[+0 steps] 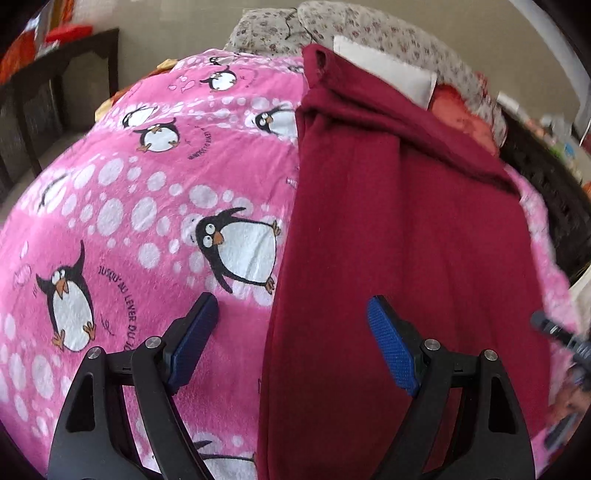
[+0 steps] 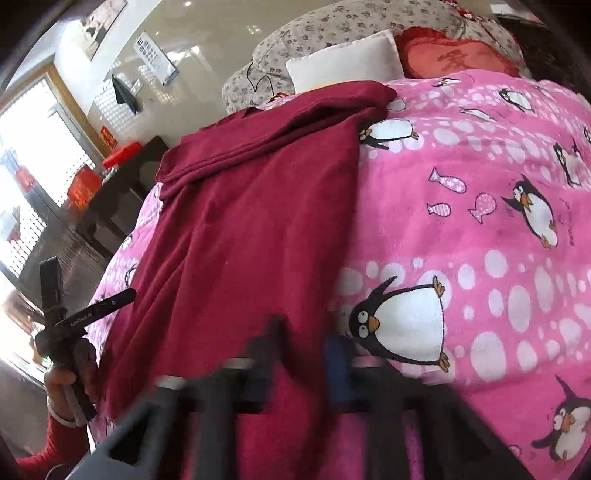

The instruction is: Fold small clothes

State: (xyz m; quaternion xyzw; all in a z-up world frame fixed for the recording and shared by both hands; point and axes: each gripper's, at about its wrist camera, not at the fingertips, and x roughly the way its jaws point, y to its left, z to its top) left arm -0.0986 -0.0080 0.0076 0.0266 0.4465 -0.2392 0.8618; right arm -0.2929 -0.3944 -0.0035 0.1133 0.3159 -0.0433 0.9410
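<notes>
**Dark red garment lying folded lengthwise on the penguin blanket**

A dark red fleece garment (image 1: 399, 258) is lying stretched out on a pink plush blanket printed with penguins and white dots (image 1: 129, 206). In the left wrist view it is filling the right half of the frame, running from the bottom edge up to the top centre, where a sleeve-like part is lying folded across it toward the right. In the right wrist view the same garment (image 2: 236, 229) is occupying the centre and left, with the blanket (image 2: 480, 229) showing to the right of it.

The left gripper (image 1: 291, 325) is sitting at the lower centre of its own view with its blue-padded fingers (image 1: 391, 347) standing wide apart and nothing between them; the left pad is hanging over the blanket, the right pad over the red cloth, and the garment's long edge is running between them. Seen from the right wrist camera, this gripper (image 2: 92, 306) is appearing at the lower left, held by a hand with a red sleeve (image 2: 62, 384).

The right gripper (image 2: 303, 347) is showing blurred at the bottom centre of its view, its fingers drawn close together over the garment's near edge; whether any cloth is pinched between them cannot be told.

At the top of both views, a white pillow (image 2: 347, 62), a red cushion (image 2: 454, 55) and grey floral bedding (image 1: 369, 26) are lying beyond the garment.
</notes>
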